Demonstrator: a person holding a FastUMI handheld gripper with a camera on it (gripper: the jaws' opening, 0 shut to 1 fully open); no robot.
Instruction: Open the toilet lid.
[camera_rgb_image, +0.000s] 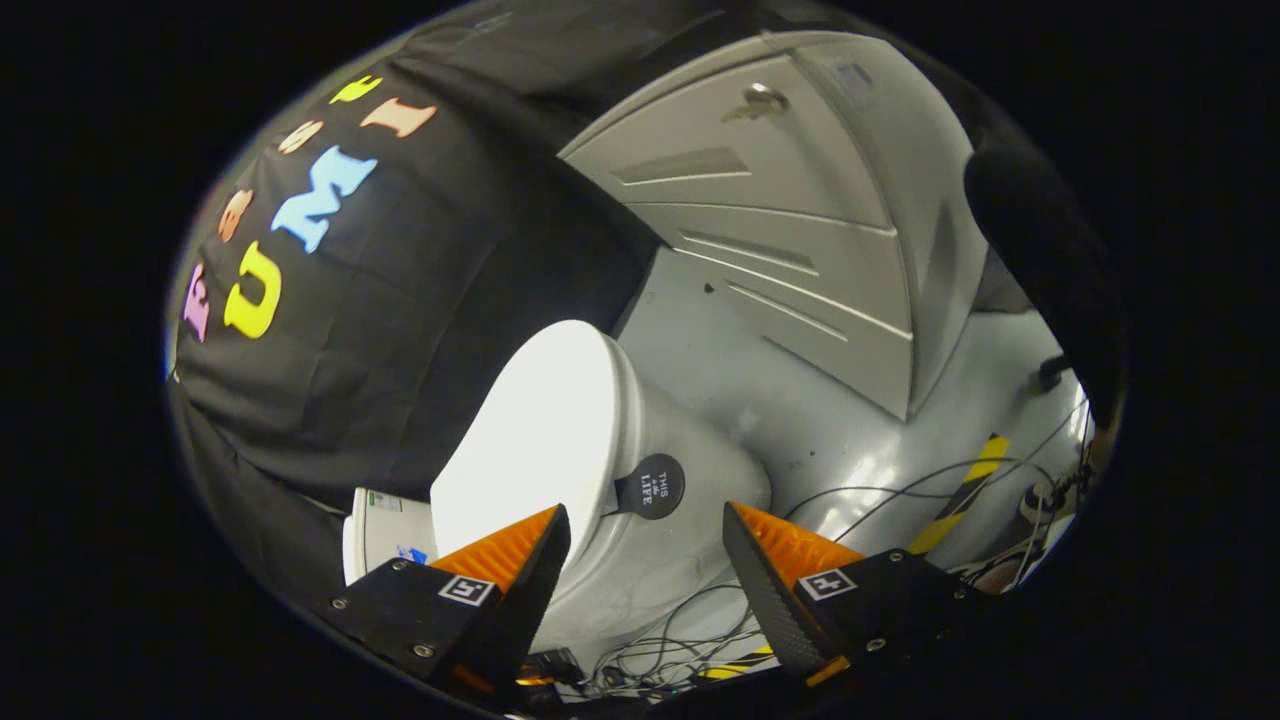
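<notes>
The gripper (646, 525) hung with its fingers spread wide, nothing between them but air. Just ahead of them sat the toilet (690, 500), its white lid (545, 430) looking close to the left fingertip, though whether it touched I could not tell. A round dark tab (650, 486) stuck out at the lid's front edge, in the gap between the fingers. The lid appeared to be already standing off the bowl; how far was hard to say with the view tilted. To do it well, I judged, the fingers should close on that rim beside the tab and swing the lid back on its hinge, slowly, without twisting.

Beyond stood a grey cabinet (760, 230). Cables (900, 495) trailed over the floor (850, 450) by a striped tape mark (965, 490), well clear of the swing. More wires (660, 640) lay under the bowl, below the fingers.
</notes>
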